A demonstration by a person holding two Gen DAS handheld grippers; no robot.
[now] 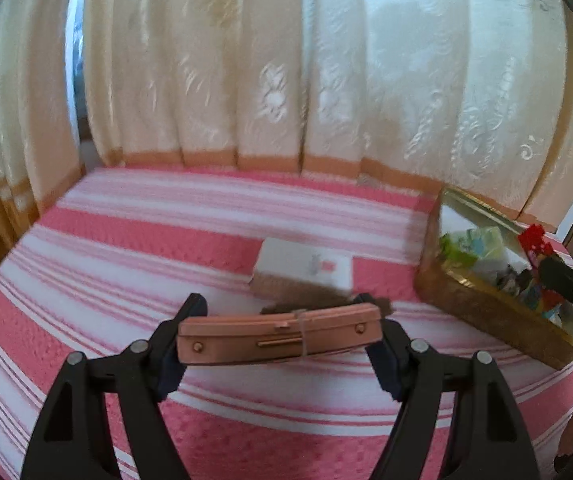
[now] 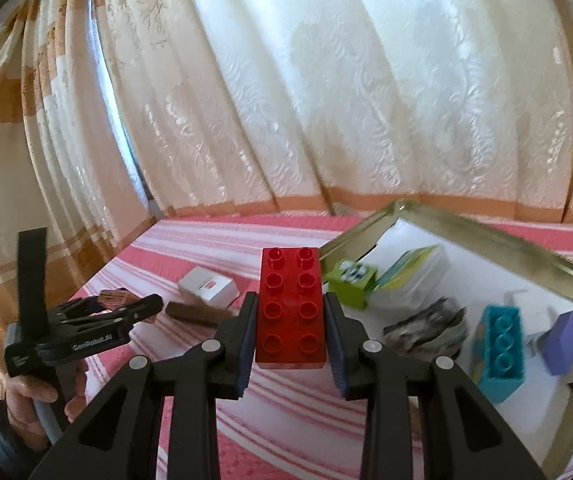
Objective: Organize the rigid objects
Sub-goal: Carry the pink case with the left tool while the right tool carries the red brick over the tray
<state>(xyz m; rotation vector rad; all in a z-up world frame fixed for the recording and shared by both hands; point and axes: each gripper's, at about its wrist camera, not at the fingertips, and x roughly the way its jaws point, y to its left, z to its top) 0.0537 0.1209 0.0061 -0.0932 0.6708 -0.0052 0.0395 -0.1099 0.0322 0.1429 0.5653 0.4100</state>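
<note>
My left gripper [image 1: 282,320] is shut across the long ends of a flat pink case [image 1: 246,346], which hangs level just above the striped bed. In the right wrist view that gripper [image 2: 122,306] shows at the left in a person's hand [image 2: 26,396], with the case [image 2: 112,298] at its tips. My right gripper [image 2: 289,300] is shut on a red studded brick [image 2: 290,272], studs up, held above the bed beside an open gold tin [image 2: 486,236]. The left wrist view shows the brick [image 1: 534,240] over the tin [image 1: 486,312].
A white box [image 1: 306,266] and a dark brown bar [image 2: 196,312] lie on the pink-striped bedspread [image 1: 126,248]. The tin holds a green block [image 2: 350,284], a booklet [image 2: 410,276], a teal brick [image 2: 498,348], a purple block [image 2: 564,338] and more. Cream curtains hang behind the bed.
</note>
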